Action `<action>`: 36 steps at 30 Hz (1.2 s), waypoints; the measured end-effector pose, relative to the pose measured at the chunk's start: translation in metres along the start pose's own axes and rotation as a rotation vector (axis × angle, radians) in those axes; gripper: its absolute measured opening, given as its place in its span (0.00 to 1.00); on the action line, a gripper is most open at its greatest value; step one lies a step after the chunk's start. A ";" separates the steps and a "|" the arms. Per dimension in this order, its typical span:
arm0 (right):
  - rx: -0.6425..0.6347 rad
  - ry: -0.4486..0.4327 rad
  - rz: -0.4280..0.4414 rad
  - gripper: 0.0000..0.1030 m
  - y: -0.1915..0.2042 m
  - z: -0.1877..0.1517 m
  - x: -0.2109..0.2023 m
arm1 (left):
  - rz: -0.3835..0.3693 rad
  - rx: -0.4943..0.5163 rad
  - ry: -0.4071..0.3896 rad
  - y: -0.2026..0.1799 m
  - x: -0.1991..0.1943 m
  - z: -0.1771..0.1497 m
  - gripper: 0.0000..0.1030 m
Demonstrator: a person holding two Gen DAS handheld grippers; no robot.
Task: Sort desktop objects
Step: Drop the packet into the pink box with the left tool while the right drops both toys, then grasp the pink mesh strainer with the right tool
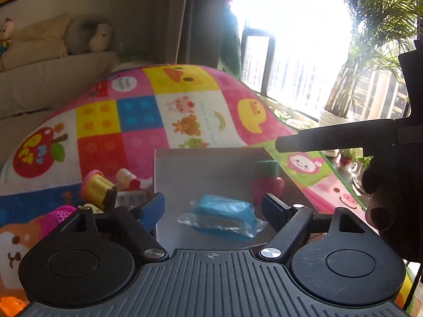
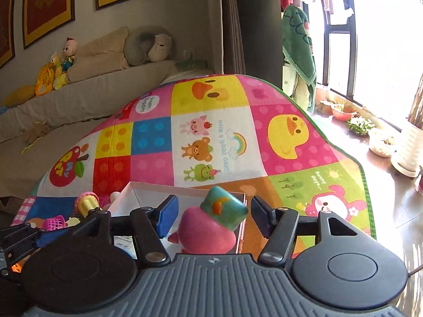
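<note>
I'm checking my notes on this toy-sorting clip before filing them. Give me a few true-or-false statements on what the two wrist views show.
1. A blue plastic-wrapped block lies inside the shallow white cardboard box. True.
2. The left gripper is clamped on that block. False: its jaws stand apart, clear of it.
3. The pink toy figure with a teal hat stands in the box. True.
4. The box sits on a bare wooden table. False: it rests on a colourful cartoon play mat.
5. The right gripper squeezes the figure. False: both pads are clear.
</note>
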State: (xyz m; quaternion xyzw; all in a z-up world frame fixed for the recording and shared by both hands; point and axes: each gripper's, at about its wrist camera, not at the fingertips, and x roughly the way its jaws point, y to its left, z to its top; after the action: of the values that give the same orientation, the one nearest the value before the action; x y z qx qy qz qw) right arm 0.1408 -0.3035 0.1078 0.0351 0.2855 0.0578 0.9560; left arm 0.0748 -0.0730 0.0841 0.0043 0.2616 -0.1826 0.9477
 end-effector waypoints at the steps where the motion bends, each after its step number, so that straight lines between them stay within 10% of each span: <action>1: 0.002 0.000 0.008 0.60 -0.002 -0.005 -0.001 | 0.023 0.010 -0.005 0.003 -0.008 -0.006 0.90; 8: -0.042 -0.031 -0.003 0.72 0.008 -0.029 -0.020 | 0.215 0.051 -0.015 0.042 -0.071 -0.053 0.93; 16: -0.272 -0.025 0.109 0.78 0.091 -0.046 -0.023 | 0.420 -0.159 0.037 0.106 -0.099 -0.089 0.97; 23: -0.476 0.010 0.271 0.71 0.193 -0.053 0.000 | 0.424 -0.208 0.040 0.123 -0.106 -0.109 0.97; 33: -0.655 0.063 0.229 0.74 0.294 -0.085 0.089 | 0.391 -0.268 0.052 0.142 -0.118 -0.119 0.97; 36: -0.671 0.064 0.216 0.61 0.299 -0.089 0.091 | 0.378 -0.293 0.056 0.146 -0.118 -0.121 0.97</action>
State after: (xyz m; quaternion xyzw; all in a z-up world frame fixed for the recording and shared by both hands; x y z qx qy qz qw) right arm 0.1404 0.0072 0.0146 -0.2530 0.2749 0.2503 0.8932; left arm -0.0281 0.1163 0.0252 -0.0794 0.3061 0.0382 0.9479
